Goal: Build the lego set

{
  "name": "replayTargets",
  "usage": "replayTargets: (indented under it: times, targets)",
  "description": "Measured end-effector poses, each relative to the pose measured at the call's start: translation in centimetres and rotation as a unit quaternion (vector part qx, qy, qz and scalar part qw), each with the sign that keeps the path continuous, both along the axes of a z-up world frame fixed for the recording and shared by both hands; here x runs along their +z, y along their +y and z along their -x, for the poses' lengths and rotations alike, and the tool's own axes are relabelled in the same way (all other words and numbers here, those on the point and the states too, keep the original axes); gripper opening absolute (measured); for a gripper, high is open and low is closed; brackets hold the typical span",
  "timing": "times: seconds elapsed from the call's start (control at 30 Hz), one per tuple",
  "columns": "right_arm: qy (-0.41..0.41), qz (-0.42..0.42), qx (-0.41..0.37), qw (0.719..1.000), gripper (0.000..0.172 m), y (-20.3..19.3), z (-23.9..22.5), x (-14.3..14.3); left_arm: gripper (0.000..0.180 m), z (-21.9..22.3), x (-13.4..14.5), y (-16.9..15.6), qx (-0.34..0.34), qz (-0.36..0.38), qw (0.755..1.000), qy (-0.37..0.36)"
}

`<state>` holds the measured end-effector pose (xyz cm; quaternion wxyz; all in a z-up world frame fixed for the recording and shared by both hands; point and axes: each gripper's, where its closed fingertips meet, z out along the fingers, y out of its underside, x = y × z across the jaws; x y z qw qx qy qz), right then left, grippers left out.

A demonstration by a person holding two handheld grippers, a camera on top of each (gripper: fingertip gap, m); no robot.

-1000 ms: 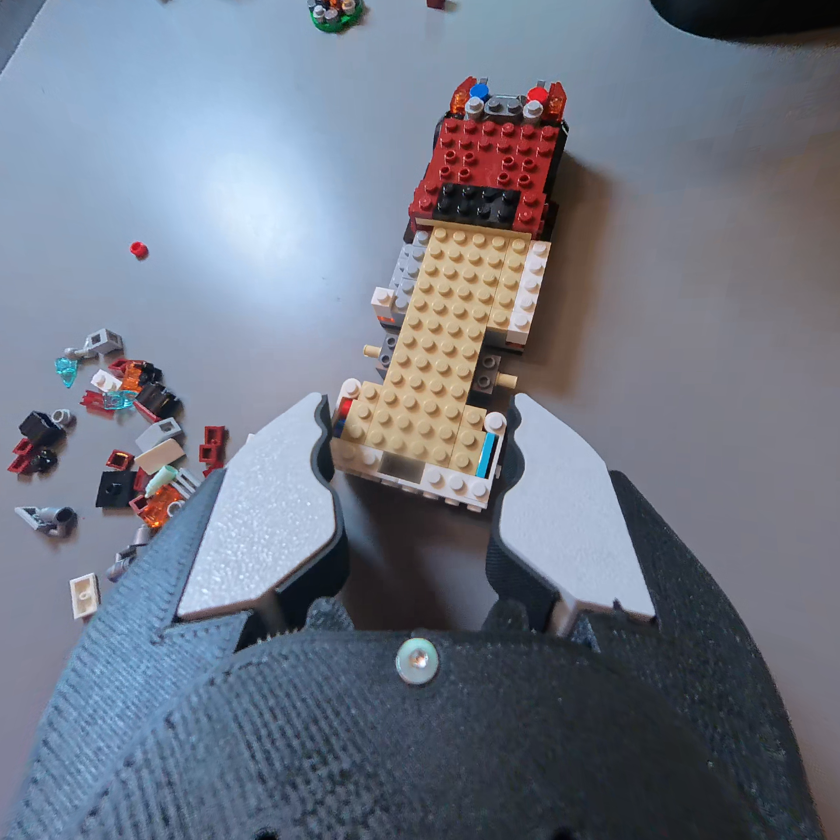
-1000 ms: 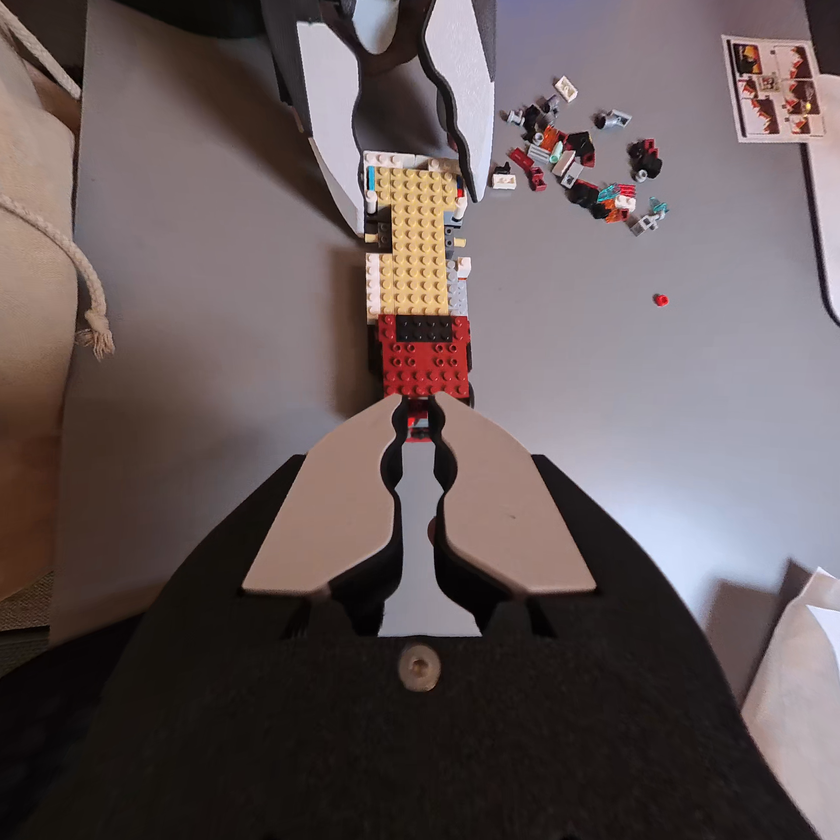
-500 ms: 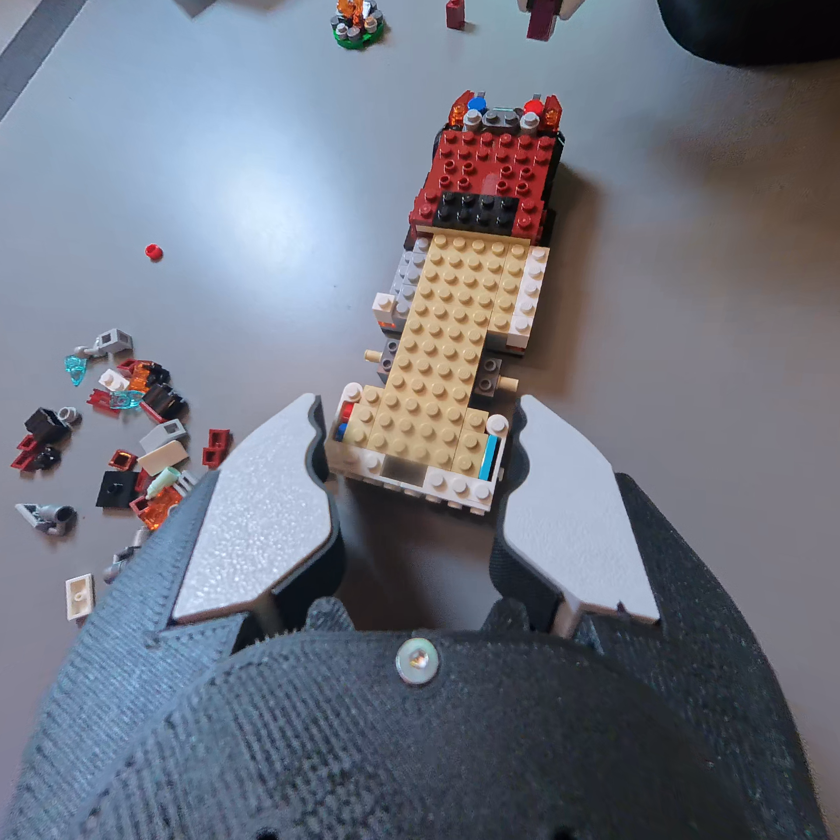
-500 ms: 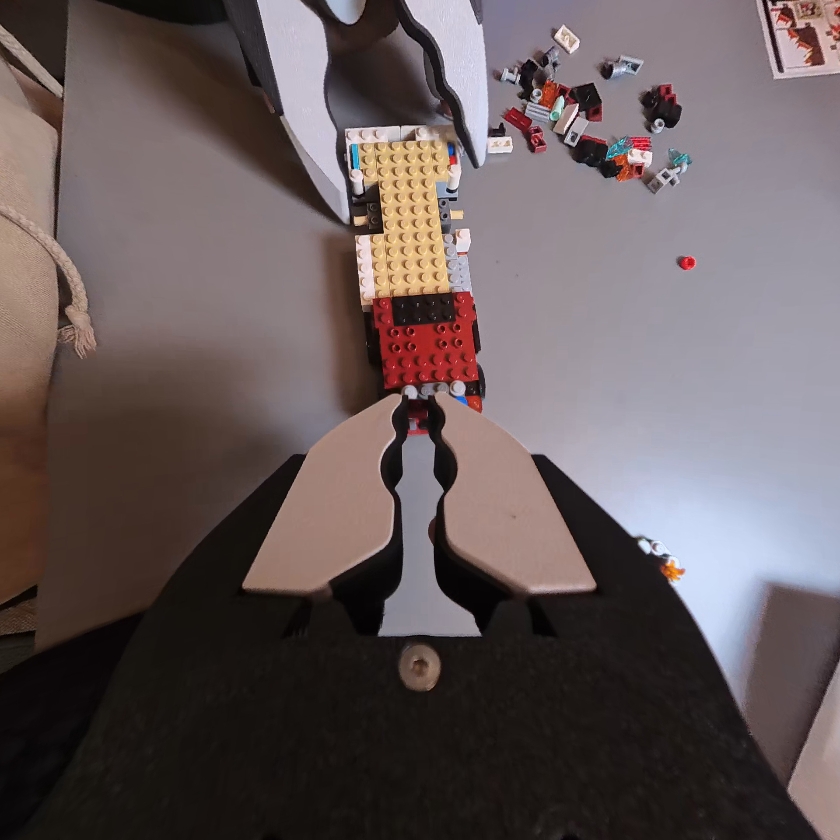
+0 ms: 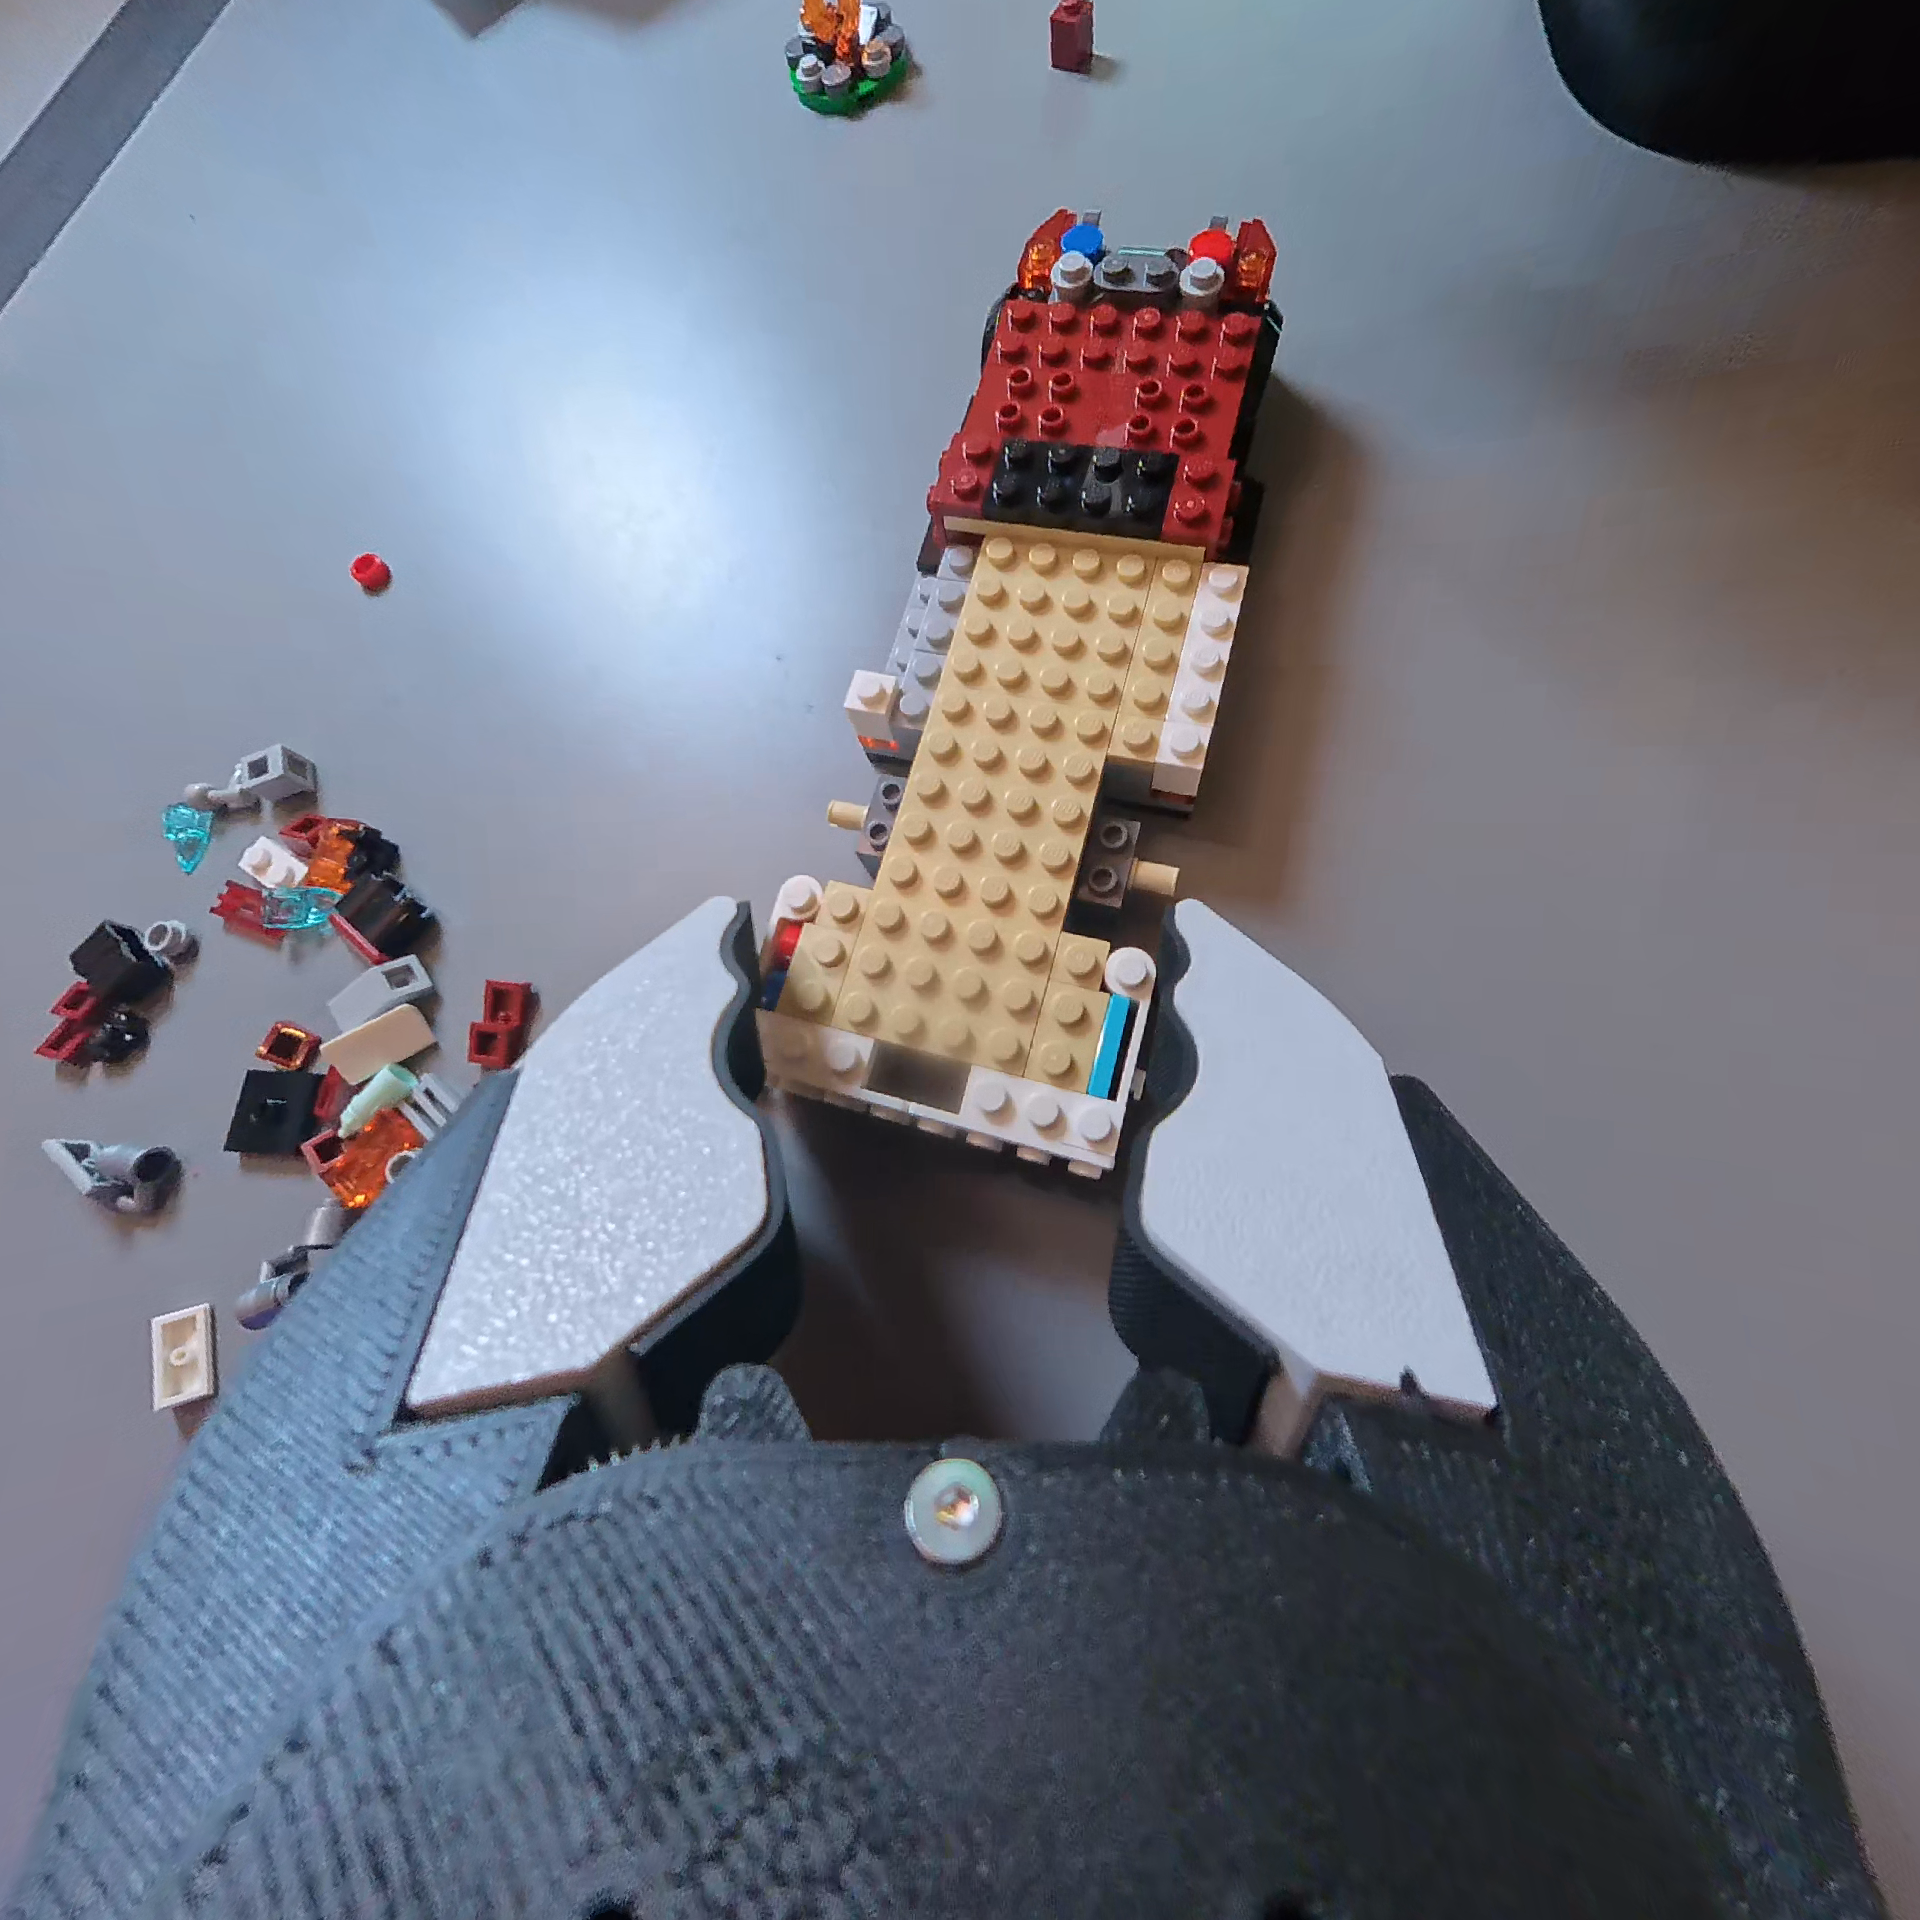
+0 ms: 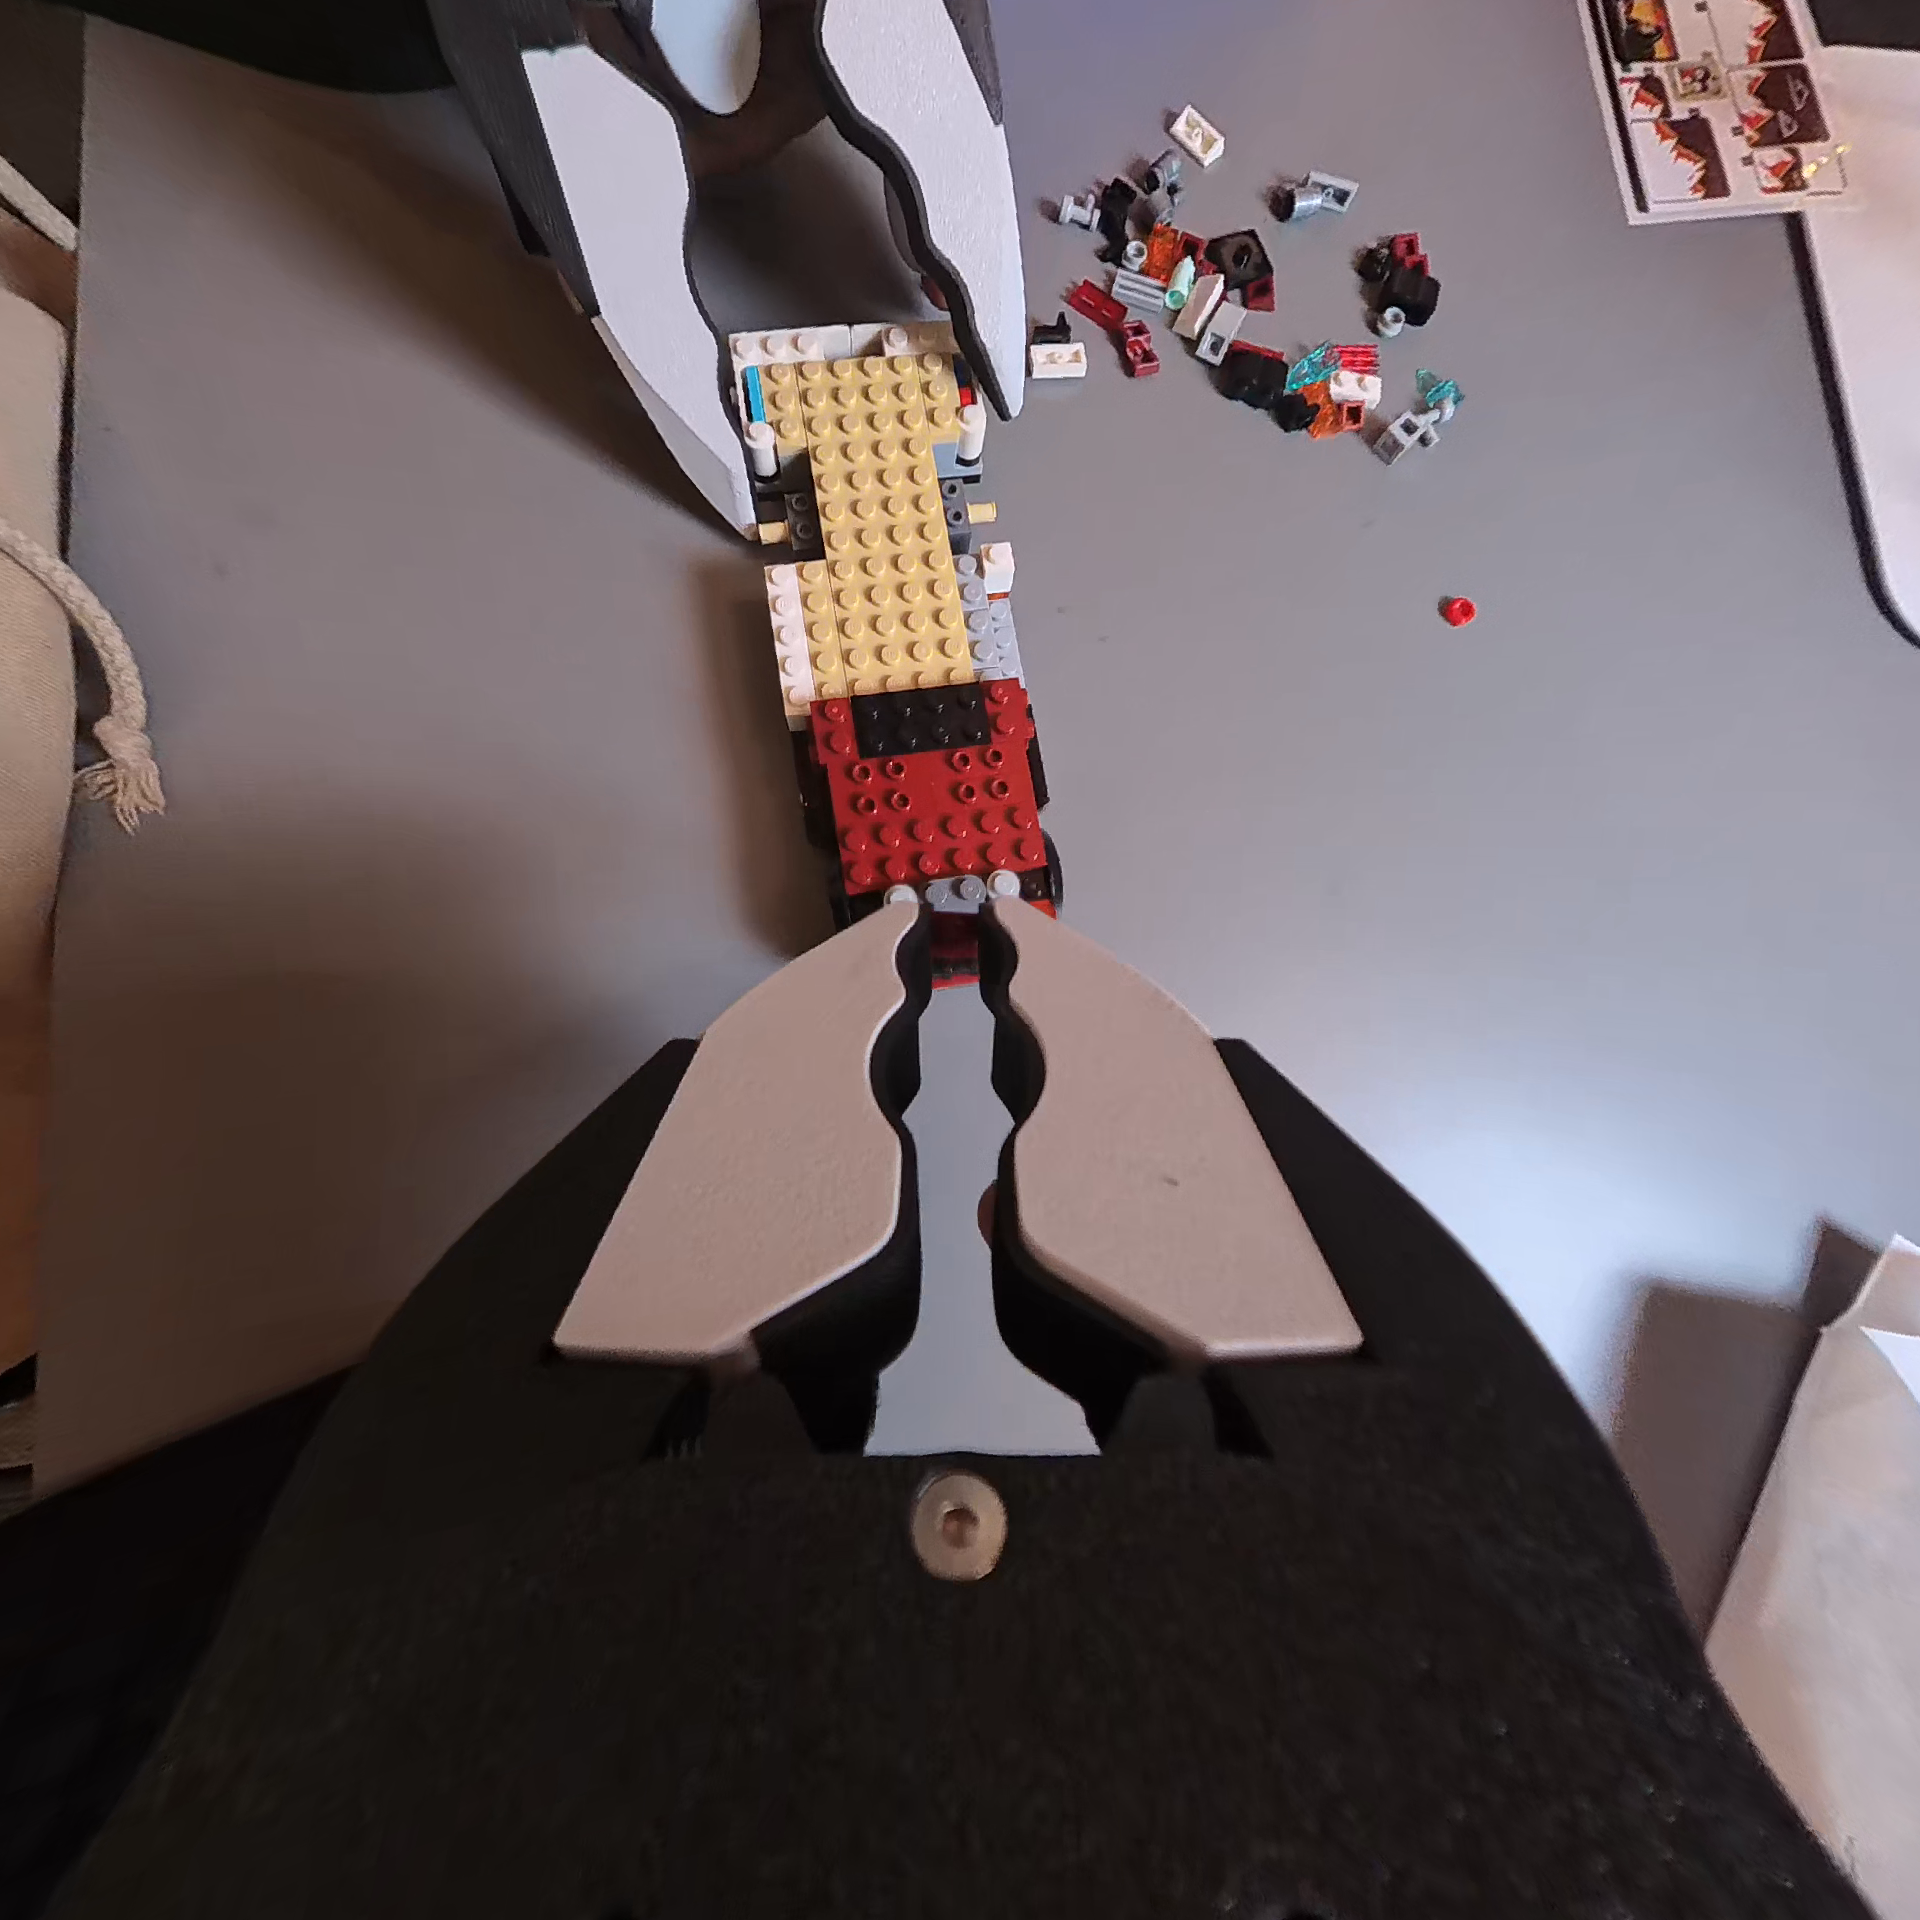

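A brick vehicle [image 5: 1029, 748] with a tan deck and a dark red front lies lengthwise on the grey table [image 5: 520, 364]. My left gripper [image 5: 956, 935] straddles its white rear end. Both pads [image 5: 732, 997] press on the sides, so it is shut on the vehicle. The right wrist view also shows this gripper [image 6: 873, 457] at the vehicle's [image 6: 883, 582] far end. My right gripper [image 6: 956, 914] hovers over the vehicle's front. Its jaws are nearly together on a small dark red brick [image 6: 956, 940]. The left wrist view does not show the right gripper.
A pile of loose small pieces [image 5: 281, 987] lies left of the vehicle, with a lone red stud [image 5: 367, 569] farther out. A small campfire build [image 5: 847, 62] and a dark red brick [image 5: 1070, 36] stand at the far edge. An instruction sheet [image 6: 1725, 104] and a cloth bag [image 6: 42, 727] flank the table. My hands' fingertips stand some 15 cm from each other. The lone red stud [image 5: 367, 569] lies around 15 cm away from my left fingertips. Look for it in the right wrist view [image 6: 1463, 603] too.
My left jaws opened slightly, then closed in against the vehicle's rear sides. My right gripper, seen beyond the vehicle's front half a second ago, has left the left wrist view.
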<state>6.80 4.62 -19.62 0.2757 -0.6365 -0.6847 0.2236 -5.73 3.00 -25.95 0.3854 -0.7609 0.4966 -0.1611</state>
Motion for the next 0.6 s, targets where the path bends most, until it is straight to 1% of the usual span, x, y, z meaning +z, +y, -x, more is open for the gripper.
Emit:
replayTargets:
  times: [0.1,0.33,0.6]
  targets:
    - [-0.004,0.003,0.008,1.000,0.008,-0.3,0.5,-0.2,0.073,0.1,0.0,0.0,0.003,0.000,1.000,0.000]
    - [-0.023,0.020,0.028,0.999,0.008,-1.4,1.1,-1.9,0.073,0.1,0.0,0.0,0.002,0.000,1.000,0.000]
    - [-0.038,0.024,0.047,0.998,0.008,-1.9,1.9,-2.7,0.073,0.1,0.0,-0.1,0.000,0.000,1.000,-0.001]
